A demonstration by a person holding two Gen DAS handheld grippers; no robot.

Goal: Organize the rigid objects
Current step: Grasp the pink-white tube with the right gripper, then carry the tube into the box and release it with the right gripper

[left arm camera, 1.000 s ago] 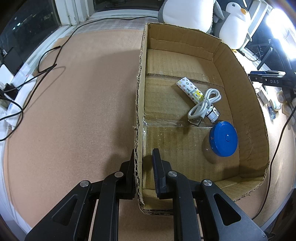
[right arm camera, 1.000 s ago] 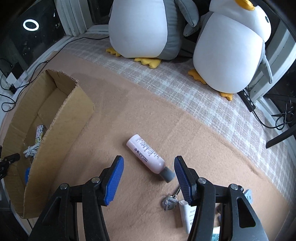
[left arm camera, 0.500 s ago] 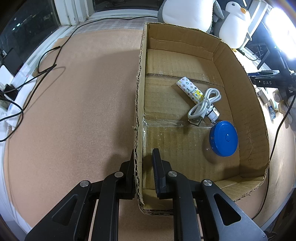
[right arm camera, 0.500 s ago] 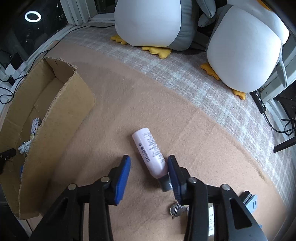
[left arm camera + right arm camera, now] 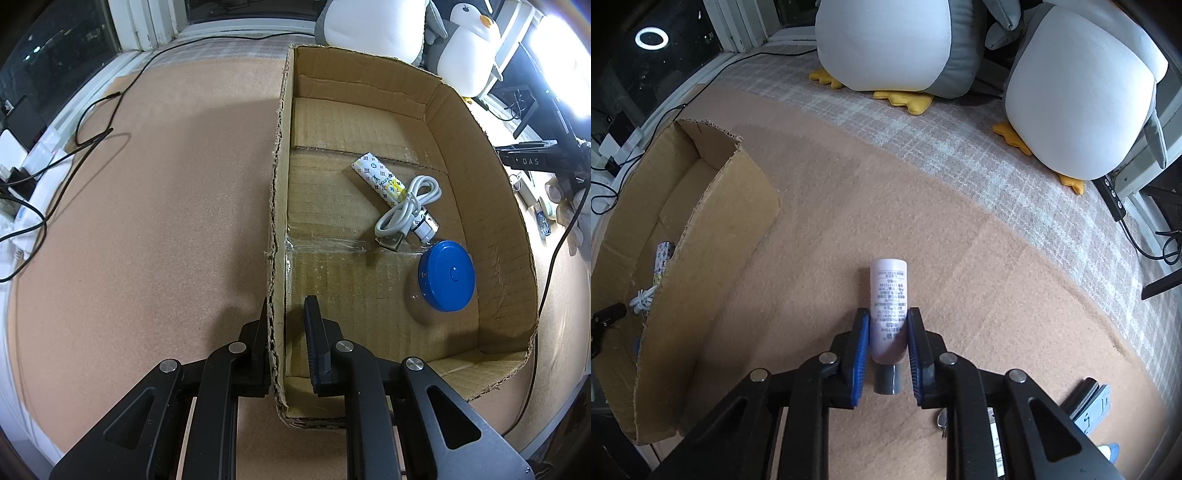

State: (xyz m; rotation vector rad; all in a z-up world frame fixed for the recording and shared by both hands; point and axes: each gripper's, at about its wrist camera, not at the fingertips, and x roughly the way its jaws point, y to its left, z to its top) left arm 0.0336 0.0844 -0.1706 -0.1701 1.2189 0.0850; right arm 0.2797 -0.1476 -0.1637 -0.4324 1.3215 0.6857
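Now our right gripper (image 5: 884,341) has just been closing, and its blue pads (image 5: 860,354) sit on both flanks of the pink bottle (image 5: 888,314), low on the body just above the grey cap (image 5: 886,382); a second ago the bottle lay slantwise between wide-open jaws, now it's lined up along the fingers and looks clamped. So the pick is made, and we judge lift and carry come next. The bottle lies flat on the tan blanket (image 5: 923,221), near end under the gripper. Our left gripper (image 5: 286,328) is pinched on the near left wall of the cardboard box (image 5: 275,236), one finger inside, one outside, unmoved, steadying it. In the box: a patterned tube (image 5: 373,173), a white cable (image 5: 406,206) draped over it, a blue round case (image 5: 447,275). Floor near the left wall and far end is bare, so there's room to drop. The box sits to the bottle's left with its right wall (image 5: 713,240) standing in the way; we'd need to clear that ragged rim. Small clutter sits just right of the gripper; two penguin plushies (image 5: 894,40) are well back.
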